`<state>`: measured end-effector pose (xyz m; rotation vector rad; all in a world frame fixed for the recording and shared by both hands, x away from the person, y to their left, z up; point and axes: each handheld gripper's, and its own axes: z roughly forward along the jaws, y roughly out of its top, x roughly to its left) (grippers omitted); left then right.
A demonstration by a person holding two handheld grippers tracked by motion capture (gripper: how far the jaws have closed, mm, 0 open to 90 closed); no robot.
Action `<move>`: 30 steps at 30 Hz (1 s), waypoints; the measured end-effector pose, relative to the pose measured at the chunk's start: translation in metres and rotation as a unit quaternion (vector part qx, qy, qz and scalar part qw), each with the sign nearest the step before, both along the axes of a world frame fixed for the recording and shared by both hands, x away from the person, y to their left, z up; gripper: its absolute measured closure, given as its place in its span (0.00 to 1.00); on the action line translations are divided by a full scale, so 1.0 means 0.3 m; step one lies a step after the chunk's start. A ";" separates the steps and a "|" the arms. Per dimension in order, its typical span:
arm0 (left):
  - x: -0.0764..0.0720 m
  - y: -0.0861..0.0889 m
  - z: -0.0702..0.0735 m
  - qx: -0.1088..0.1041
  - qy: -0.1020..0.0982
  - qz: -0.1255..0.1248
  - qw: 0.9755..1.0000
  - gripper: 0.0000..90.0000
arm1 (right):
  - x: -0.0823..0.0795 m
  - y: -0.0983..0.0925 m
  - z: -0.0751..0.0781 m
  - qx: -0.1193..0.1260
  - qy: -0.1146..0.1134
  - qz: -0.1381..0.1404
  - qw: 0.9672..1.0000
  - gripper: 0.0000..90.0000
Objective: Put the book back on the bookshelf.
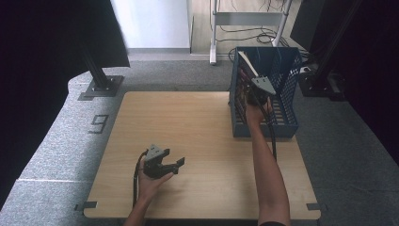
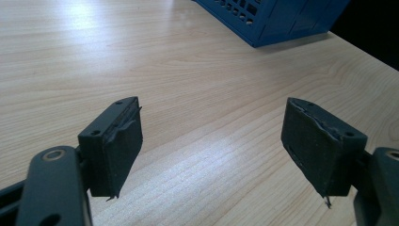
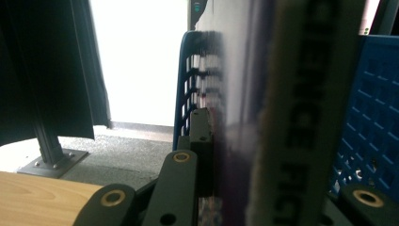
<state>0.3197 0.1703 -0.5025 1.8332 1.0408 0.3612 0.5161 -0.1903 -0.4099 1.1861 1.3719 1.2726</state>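
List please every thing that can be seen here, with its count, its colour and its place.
basket: one, blue, far right part of the table.
book: one, pale spine with dark letters, upright in the basket, held by the right claw.
table: one, light wood, centre.
number 9 mark: one, dark, grey floor left of the table.
metal stand: one, white, behind the table.
left claw: one, black, open, over bare wood, near left.
right claw: one, black, shut on the book, at the basket.
forearms: two, from the bottom edge.

The left gripper (image 1: 175, 165) rests low in the left hand (image 1: 151, 184), its jaws spread wide with nothing between them. The right gripper (image 1: 251, 92) reaches forward on an outstretched forearm, jaws clamped.
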 end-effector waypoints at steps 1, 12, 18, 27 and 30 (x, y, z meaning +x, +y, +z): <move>0.000 0.000 0.000 0.000 0.000 0.000 1.000 0.23 | -0.002 0.001 -0.005 0.000 0.000 0.001 1.000 0.91; -0.008 -0.009 0.003 0.004 -0.002 -0.001 1.000 0.23 | -0.041 0.001 -0.053 -0.001 0.011 0.005 1.000 0.90; -0.012 -0.015 0.004 0.007 -0.004 -0.003 1.000 0.23 | -0.083 0.003 -0.065 -0.006 0.021 0.009 1.000 0.89; -0.015 -0.018 0.006 0.007 -0.005 -0.003 1.000 0.23 | -0.091 -0.003 -0.058 -0.011 0.028 0.020 0.999 0.85; -0.015 -0.019 0.005 0.008 -0.005 -0.004 1.000 0.23 | -0.085 -0.002 -0.061 -0.014 0.029 0.026 0.999 0.85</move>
